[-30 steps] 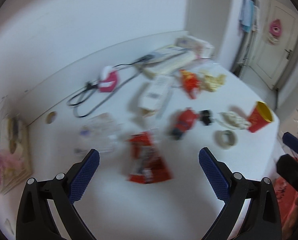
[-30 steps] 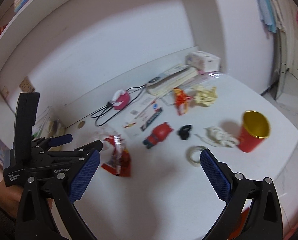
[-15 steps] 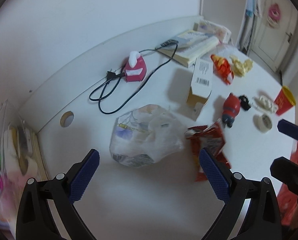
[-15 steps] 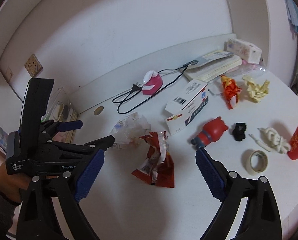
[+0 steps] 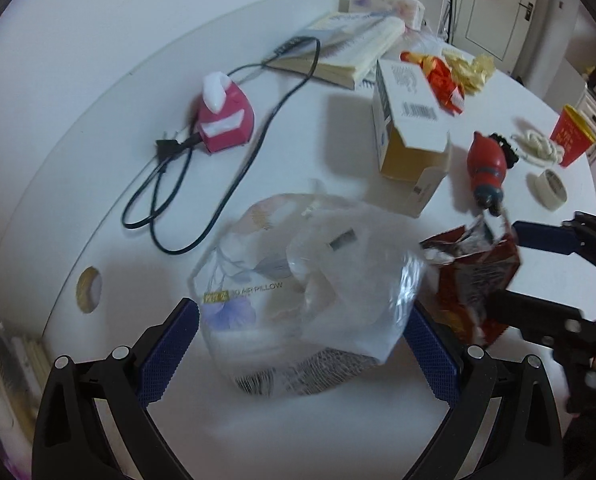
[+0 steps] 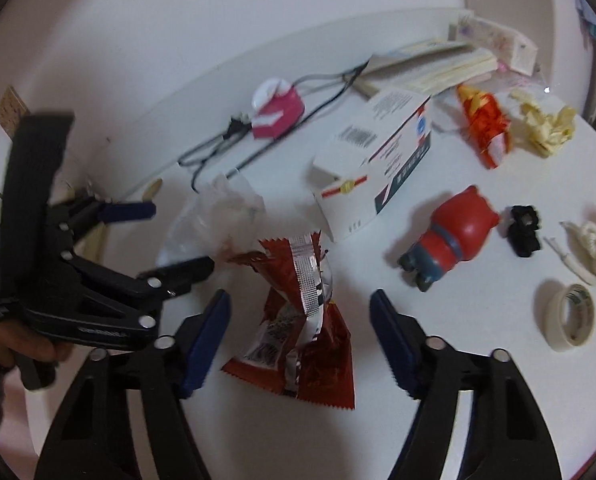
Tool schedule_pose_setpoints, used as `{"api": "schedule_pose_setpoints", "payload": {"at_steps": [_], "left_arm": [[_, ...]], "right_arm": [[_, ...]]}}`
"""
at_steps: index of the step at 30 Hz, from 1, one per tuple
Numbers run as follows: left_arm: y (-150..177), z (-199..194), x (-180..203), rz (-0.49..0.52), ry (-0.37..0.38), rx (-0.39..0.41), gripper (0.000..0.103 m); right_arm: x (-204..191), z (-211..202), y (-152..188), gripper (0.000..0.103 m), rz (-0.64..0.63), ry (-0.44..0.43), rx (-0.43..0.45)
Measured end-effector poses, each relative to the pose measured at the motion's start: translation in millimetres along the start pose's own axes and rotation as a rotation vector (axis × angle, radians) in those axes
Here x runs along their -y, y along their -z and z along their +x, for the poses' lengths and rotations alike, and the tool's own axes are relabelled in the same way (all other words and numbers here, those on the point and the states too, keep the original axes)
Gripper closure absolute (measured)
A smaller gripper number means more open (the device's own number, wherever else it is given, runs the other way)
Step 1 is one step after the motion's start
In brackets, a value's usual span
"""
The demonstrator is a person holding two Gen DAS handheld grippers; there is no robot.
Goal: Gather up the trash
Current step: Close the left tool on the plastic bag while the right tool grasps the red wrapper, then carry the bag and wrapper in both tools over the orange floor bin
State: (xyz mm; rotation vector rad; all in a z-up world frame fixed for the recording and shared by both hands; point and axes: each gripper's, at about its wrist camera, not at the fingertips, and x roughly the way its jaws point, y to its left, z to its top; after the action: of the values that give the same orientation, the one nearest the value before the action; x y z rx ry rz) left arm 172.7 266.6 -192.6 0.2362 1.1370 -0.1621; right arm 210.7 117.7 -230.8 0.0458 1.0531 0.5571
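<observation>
A crumpled clear plastic bag (image 5: 305,292) lies on the white table (image 5: 110,208). My left gripper (image 5: 299,350) stands open over it, one blue pad on each side of the bag, neither pressing. In the right wrist view the left gripper (image 6: 166,240) reaches in from the left toward the bag (image 6: 218,212). Right beside the bag lies a torn red snack wrapper (image 6: 305,320). My right gripper (image 6: 299,320) straddles it. Its jaws are closing, with a gap still showing on each side of the wrapper. The left wrist view shows the right gripper (image 5: 509,270) around the wrapper (image 5: 473,276).
Behind the trash lie a white carton (image 6: 377,160), a red toy pig (image 6: 453,236), a black clip (image 6: 523,230), a tape roll (image 6: 569,316) and a rope knot (image 6: 589,252). A pink dispenser (image 5: 224,120) with a black cable, books (image 5: 349,48) and a red cup (image 5: 573,136) stand farther back.
Both grippers have come down and forward toward the table. The left one now flanks the clear bag. The right one's jaws have narrowed around the red wrapper.
</observation>
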Motion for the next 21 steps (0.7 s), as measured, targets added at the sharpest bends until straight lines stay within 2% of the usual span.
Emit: {"api": "schedule_pose_setpoints", "payload": {"at_steps": [1,2,3,4,5,6,7,8,12,15,21], "left_arm": [[0,3,-2,-0.003,0.018,0.005,0.005],[-1,6,-4,-0.008,0.037,0.008,0.014],[-1,10,-6,-0.014,0.066,0.003,0.029],[-1,14,-7,-0.018,0.091,-0.002,0.037],[0,17,-8,-0.022,0.107,-0.005,0.050],[0,21,-8,-0.026,0.110,-0.011,0.059],[1,23,-6,-0.020,0.100,-0.012,0.064],[1,23,-5,-0.013,0.096,-0.007,0.079],[2,22,-3,-0.030,0.105,-0.003,0.088],[3,13,-3,-0.059,0.116,0.006,0.088],[8,-38,16,-0.071,0.097,0.053,0.088]], "right_arm": [[1,6,0,0.046,-0.001,0.000,-0.015],[2,13,1,0.048,0.005,-0.005,-0.030],[4,19,2,0.055,0.013,-0.008,-0.044],[4,23,3,0.062,0.014,-0.016,-0.050],[3,24,3,0.071,0.005,-0.022,-0.045],[0,26,3,0.085,-0.015,-0.016,-0.046],[-2,27,3,0.087,-0.037,-0.010,-0.048],[-3,27,4,0.089,-0.042,-0.016,-0.048],[2,28,4,0.090,-0.010,-0.049,-0.049],[4,18,2,0.091,0.001,-0.074,-0.035],[10,-22,8,0.091,0.029,-0.144,0.009]]}}
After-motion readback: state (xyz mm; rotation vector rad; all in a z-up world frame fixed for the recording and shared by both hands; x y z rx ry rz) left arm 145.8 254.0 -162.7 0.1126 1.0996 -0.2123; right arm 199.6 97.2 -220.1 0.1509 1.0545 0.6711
